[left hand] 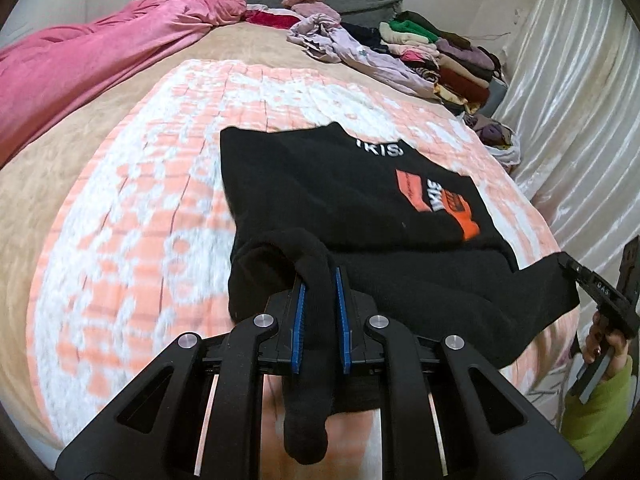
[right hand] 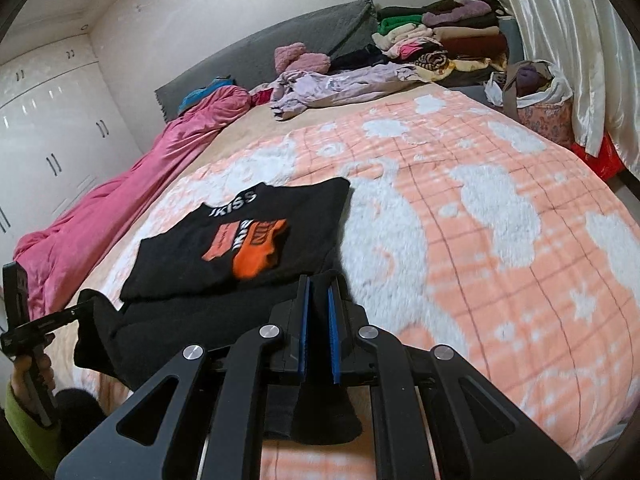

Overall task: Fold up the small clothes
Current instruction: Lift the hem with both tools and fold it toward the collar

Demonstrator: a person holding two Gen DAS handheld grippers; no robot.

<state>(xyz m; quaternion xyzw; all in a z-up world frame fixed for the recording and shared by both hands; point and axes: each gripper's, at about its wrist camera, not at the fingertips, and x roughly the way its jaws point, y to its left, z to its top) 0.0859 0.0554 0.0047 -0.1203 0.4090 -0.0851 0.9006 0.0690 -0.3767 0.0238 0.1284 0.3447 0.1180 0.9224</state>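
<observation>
On the peach-and-white blanket [right hand: 500,240] lies the black top [left hand: 340,200], its near edge pinched by left gripper [left hand: 320,280] and right gripper [right hand: 318,292]; lift both corners evenly.
</observation>
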